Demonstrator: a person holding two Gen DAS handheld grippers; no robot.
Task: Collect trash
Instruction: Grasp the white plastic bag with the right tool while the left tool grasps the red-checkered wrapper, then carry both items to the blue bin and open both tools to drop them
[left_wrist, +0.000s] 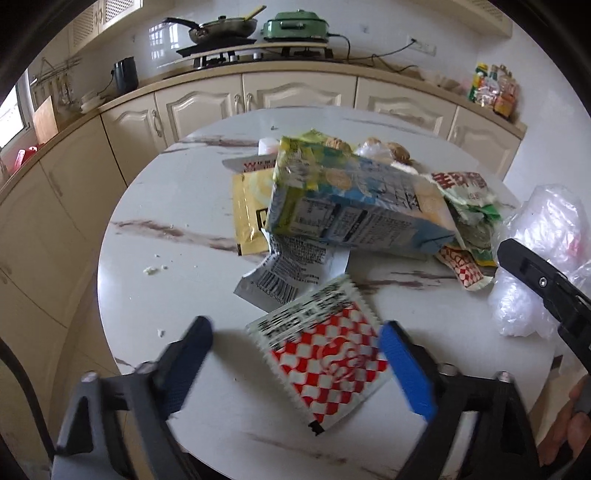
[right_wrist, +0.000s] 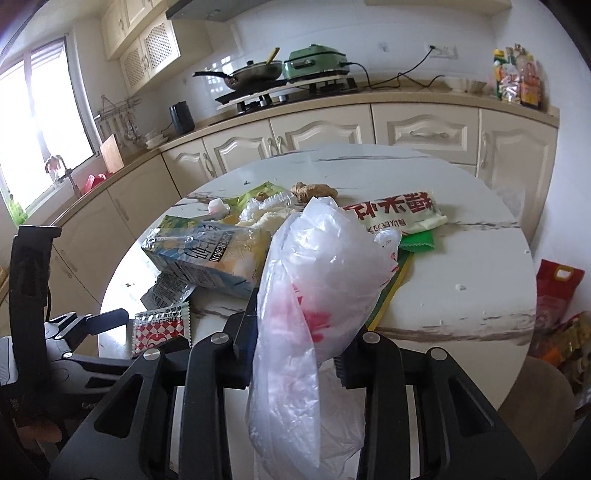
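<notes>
Trash item: flat red-and-white chequered foil sachet (left_wrist: 325, 365), lying on white marbled round table (left_wrist: 177, 206) near its front edge, directly betw. spread fingers of left claw (left_wrist: 295, 354); pads not touching it. Long axis ran diagonal, top-left to lower-right, so skewed to the jaw line. Right claw (right_wrist: 291, 354) pinched on thin clear plastic bag (right_wrist: 317, 266), just to the sachet's right. Pale-blue juice carton (left_wrist: 354, 206) w/ wrapper heap lay beyond; bare tabletop to the left gave room.
</notes>
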